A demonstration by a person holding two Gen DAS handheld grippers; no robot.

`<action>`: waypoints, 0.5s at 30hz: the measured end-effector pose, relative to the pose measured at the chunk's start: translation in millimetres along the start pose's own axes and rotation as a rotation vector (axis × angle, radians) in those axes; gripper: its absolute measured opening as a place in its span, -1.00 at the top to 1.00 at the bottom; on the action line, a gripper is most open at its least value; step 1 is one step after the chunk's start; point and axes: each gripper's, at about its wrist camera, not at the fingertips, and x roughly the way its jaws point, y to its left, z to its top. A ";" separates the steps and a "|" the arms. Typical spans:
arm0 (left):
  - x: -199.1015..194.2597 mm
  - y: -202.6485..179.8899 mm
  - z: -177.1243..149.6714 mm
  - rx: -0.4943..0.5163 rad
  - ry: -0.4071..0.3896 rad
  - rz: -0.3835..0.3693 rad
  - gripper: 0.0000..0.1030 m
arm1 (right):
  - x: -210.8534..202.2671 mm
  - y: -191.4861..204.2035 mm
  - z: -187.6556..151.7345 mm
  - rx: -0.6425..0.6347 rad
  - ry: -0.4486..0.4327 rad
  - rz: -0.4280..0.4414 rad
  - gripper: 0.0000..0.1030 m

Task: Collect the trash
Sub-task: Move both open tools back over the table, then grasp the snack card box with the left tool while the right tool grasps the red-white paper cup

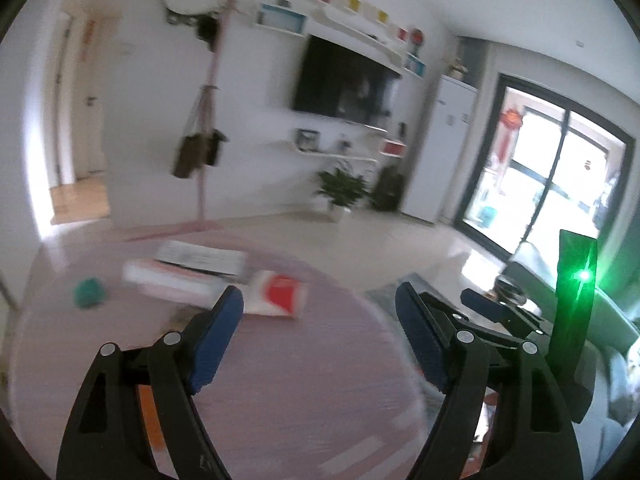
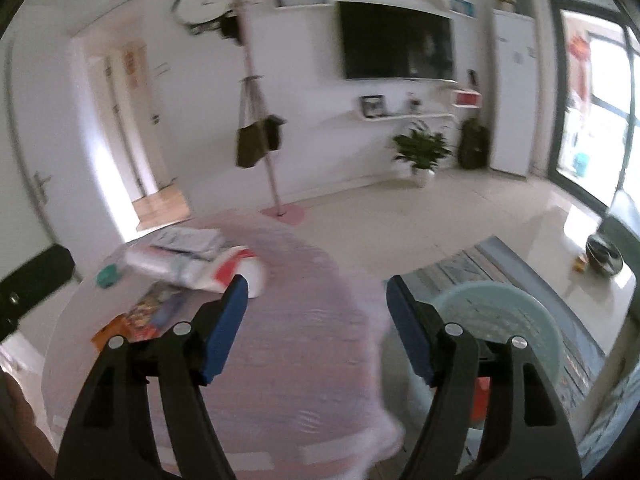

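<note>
Above round pink table (image 2: 288, 352) | left gripper (image 1: 320, 336): jaws wide, nothing between | right gripper (image 2: 316, 324): jaws wide, nothing between | red-white wrapper (image 2: 236, 272) just beyond right gripper's left fingertip | pale green basket (image 2: 508, 312) behind right finger.

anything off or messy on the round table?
Yes: the far side of the pink table holds a loose, askew pile of papers, a colourful wrapper near the edge, and a green lump. Blur hides detail.
</note>
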 end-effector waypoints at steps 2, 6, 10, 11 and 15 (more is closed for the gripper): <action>-9.1 20.7 0.9 -0.004 -0.008 0.036 -0.60 | 8.7 23.0 0.9 -0.052 0.004 0.015 -0.32; -4.2 65.2 -5.7 0.003 0.051 0.071 -0.72 | 34.9 49.9 0.5 -0.118 0.040 0.056 -0.32; 31.9 104.5 -17.9 -0.020 0.177 0.099 -0.72 | 69.8 68.9 3.2 -0.181 0.084 0.098 -0.32; 42.4 112.4 -21.8 -0.036 0.208 0.098 -0.72 | 79.2 69.7 6.3 -0.196 0.084 0.090 -0.32; 90.9 127.7 -35.4 -0.073 0.342 0.131 -0.70 | 115.6 64.7 11.2 -0.216 0.124 0.109 -0.33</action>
